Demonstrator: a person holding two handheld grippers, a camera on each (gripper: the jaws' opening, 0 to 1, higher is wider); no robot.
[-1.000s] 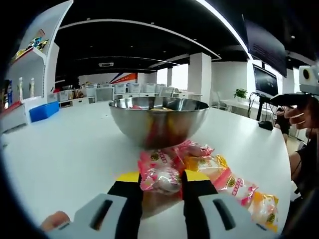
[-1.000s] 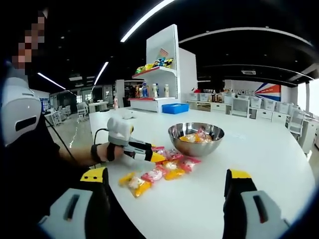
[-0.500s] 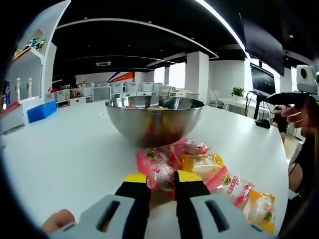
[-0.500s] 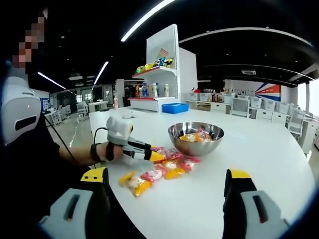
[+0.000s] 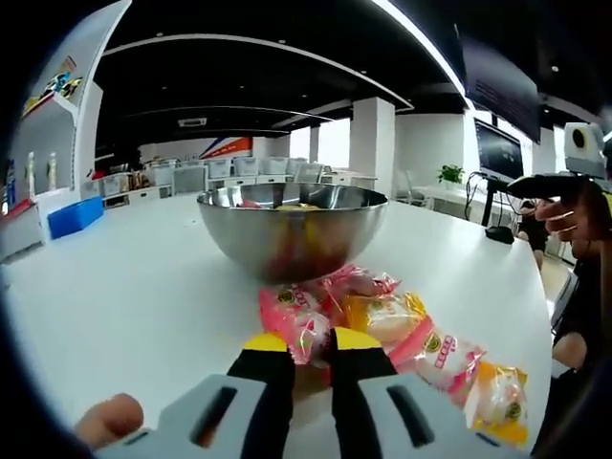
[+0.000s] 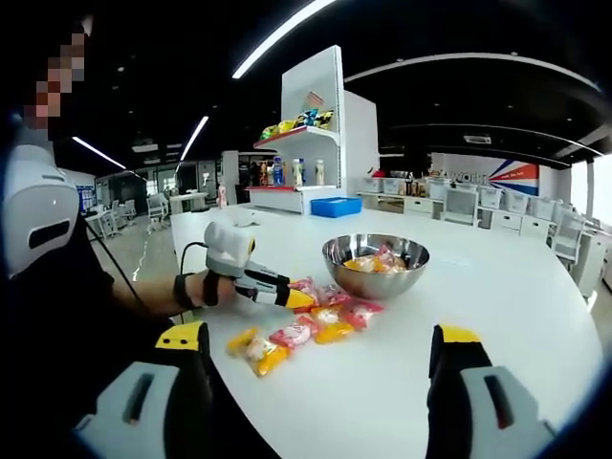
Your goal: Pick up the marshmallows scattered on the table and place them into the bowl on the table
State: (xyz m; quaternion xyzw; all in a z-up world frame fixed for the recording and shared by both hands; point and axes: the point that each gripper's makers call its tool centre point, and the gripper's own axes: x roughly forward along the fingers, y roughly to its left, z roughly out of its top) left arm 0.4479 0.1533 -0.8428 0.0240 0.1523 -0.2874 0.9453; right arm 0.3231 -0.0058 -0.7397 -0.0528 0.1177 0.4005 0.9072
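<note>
A steel bowl (image 5: 290, 227) (image 6: 376, 263) stands on the white table (image 5: 124, 287) with a few wrapped marshmallows inside. In front of it lie several wrapped marshmallow packets, pink (image 5: 359, 283) and orange (image 5: 387, 316). My left gripper (image 5: 311, 346) (image 6: 304, 297) has its yellow-tipped jaws shut on a pink marshmallow packet (image 5: 298, 320) just above the table. More packets (image 6: 295, 335) (image 6: 256, 350) lie on the table in the right gripper view. My right gripper (image 6: 316, 349) hangs open well back from the pile, holding nothing.
A person's sleeve and gloved hand (image 6: 196, 289) hold the left gripper. A white shelf unit (image 6: 311, 134) with bottles and a blue bin (image 6: 337, 207) stand at the table's far side. Desks and monitors (image 5: 504, 153) line the room behind.
My left gripper's jaws have closed from wide apart onto the pink packet. The right gripper has stayed still and open.
</note>
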